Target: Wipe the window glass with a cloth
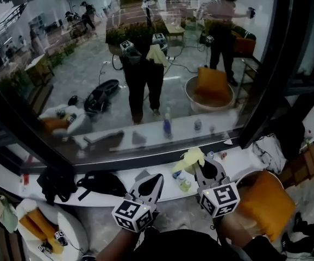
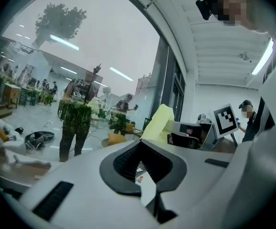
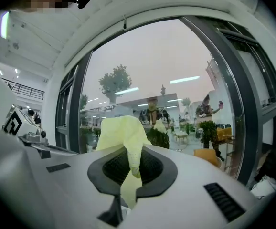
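The cloth (image 1: 189, 159), pale yellow and bunched, sat low in the centre of the head view, over the white sill (image 1: 119, 197) and below the window glass (image 1: 146, 64); as far as I could tell it was not on the pane. My right gripper (image 1: 199, 165) had its jaws closed on a narrow fold of it, and most of the cloth (image 3: 121, 135) stood up loose above them. My left gripper (image 1: 156, 179), just left of the right one, had its jaws closed on nothing.

The pinch looked thin to me. If I had pressed the cloth flat and dragged it, friction on the glass could have tugged the fold out and dropped it on the sill. Bunched like that, it might also have folded aside and let my hard jaw tips scrape the pane. Lower down, a careless sweep risked knocking the small bottle (image 1: 182, 181) beside the black bag (image 1: 100, 182).
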Tool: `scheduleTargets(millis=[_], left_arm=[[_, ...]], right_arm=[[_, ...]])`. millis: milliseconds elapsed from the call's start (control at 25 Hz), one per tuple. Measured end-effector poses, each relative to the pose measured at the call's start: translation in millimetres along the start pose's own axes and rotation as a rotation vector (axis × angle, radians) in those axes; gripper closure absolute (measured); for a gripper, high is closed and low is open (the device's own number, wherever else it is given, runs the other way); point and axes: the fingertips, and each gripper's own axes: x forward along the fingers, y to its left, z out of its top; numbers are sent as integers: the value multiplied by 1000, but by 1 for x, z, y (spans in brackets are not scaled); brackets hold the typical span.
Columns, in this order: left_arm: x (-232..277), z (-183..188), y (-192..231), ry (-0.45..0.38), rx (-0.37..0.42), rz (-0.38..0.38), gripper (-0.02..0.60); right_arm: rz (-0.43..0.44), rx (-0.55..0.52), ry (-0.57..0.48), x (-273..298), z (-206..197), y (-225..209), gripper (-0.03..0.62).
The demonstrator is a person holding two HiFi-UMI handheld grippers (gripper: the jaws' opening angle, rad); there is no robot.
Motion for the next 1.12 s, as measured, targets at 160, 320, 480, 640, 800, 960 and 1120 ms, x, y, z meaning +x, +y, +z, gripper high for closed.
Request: scheduleTargets(millis=[160, 320, 480, 640, 800, 960, 1120], left_arm=[[0, -8, -23, 1, 4, 4, 583], [2, -16, -48, 1, 22, 8, 583], [1, -22, -68, 4, 33, 14, 583], [-3, -23, -82, 6, 33, 16, 583], [-7, -23, -86, -1, 32, 16, 583], [-9, -26, -89, 5, 39, 4, 583], [-11, -22, -89, 2, 48, 4, 583]], right_arm=[[14, -3, 4, -24, -6, -2, 557], [18, 9, -7, -48, -8, -13, 557], [19, 26, -20, -68, -8, -20, 557], [15, 42, -19, -82, -8, -23, 557], [14, 49, -15, -89, -13, -21, 557], [13, 54, -15, -92, -13, -18, 557], [13, 53, -20, -93, -9, -16, 557]])
